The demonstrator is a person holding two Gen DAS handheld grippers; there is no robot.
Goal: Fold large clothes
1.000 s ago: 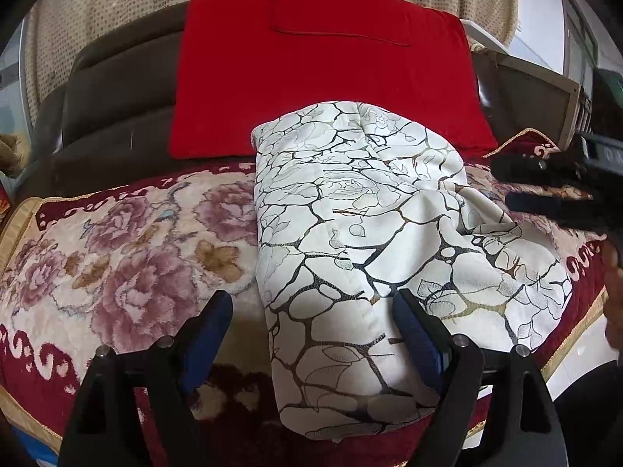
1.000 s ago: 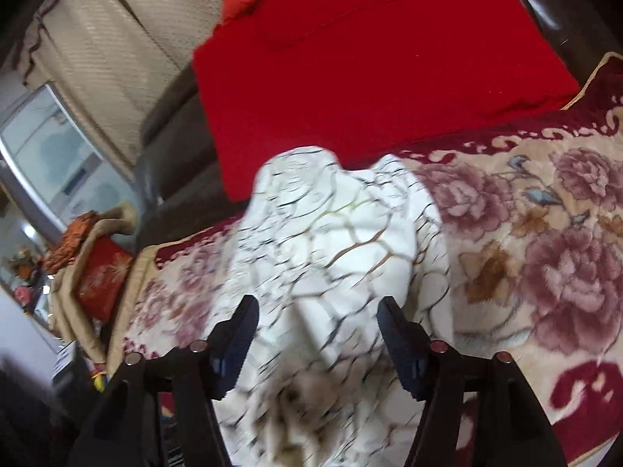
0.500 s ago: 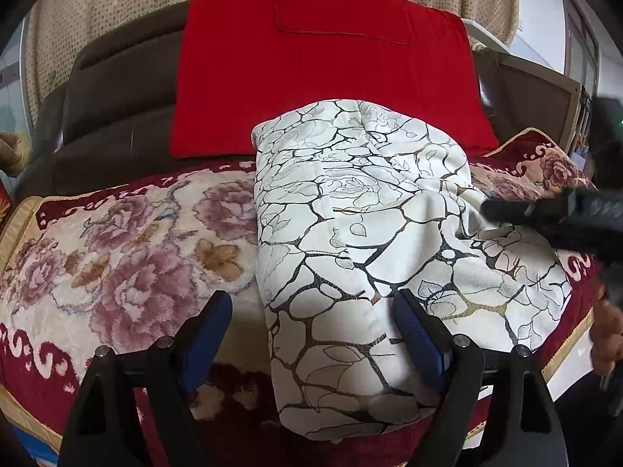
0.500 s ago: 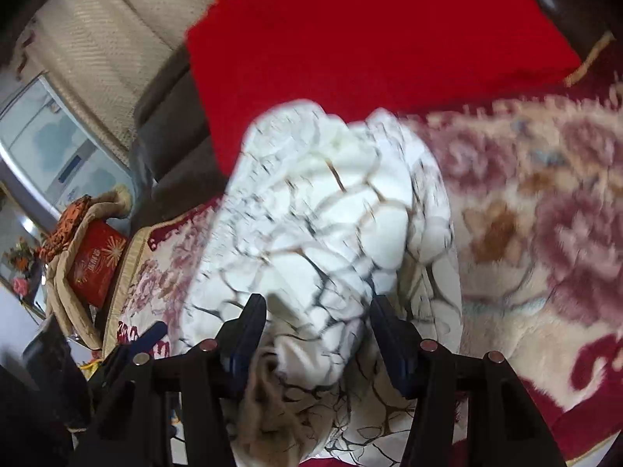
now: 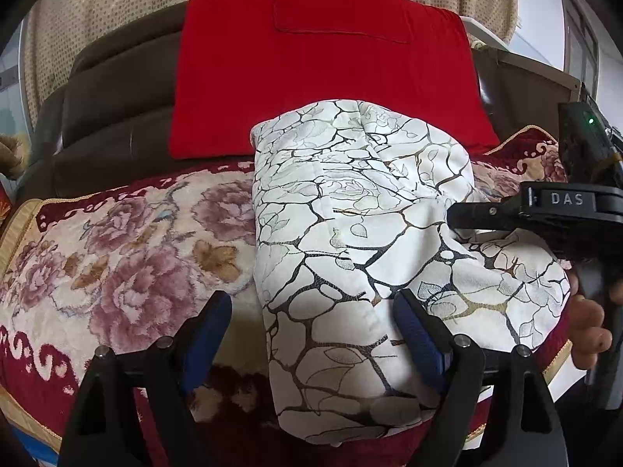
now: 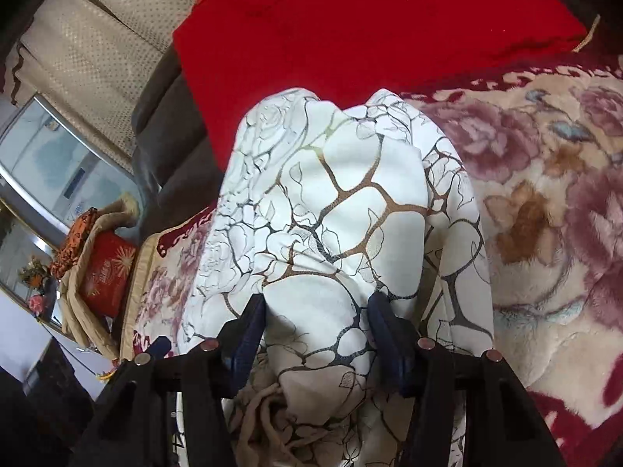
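Observation:
A folded white garment (image 5: pixel 350 202) with a dark and gold crackle print lies on a floral blanket (image 5: pixel 117 253) over a sofa seat. My left gripper (image 5: pixel 311 303) stands open over the garment's near end. Its left pad is apart from the cloth; its right pad is at the cloth's side. From the right, my right gripper (image 5: pixel 467 214) reaches onto the garment's right part. In the right wrist view the right gripper (image 6: pixel 317 303) has a thick bunch of the garment (image 6: pixel 350 179) filling the gap between its blue pads, which press on it.
A red cushion cover (image 5: pixel 311 78) drapes the brown sofa back (image 5: pixel 109 116) behind the garment. A person's hand (image 5: pixel 588 330) holds the right gripper's handle at the blanket's right edge. A red box and cloths (image 6: pixel 101 268) sit beyond the sofa's end. A beige curtain (image 5: pixel 97 11) hangs behind.
The right gripper came down onto the garment and its jaws narrowed around a bunch of cloth. The left gripper and the rest of the garment stayed where they were.

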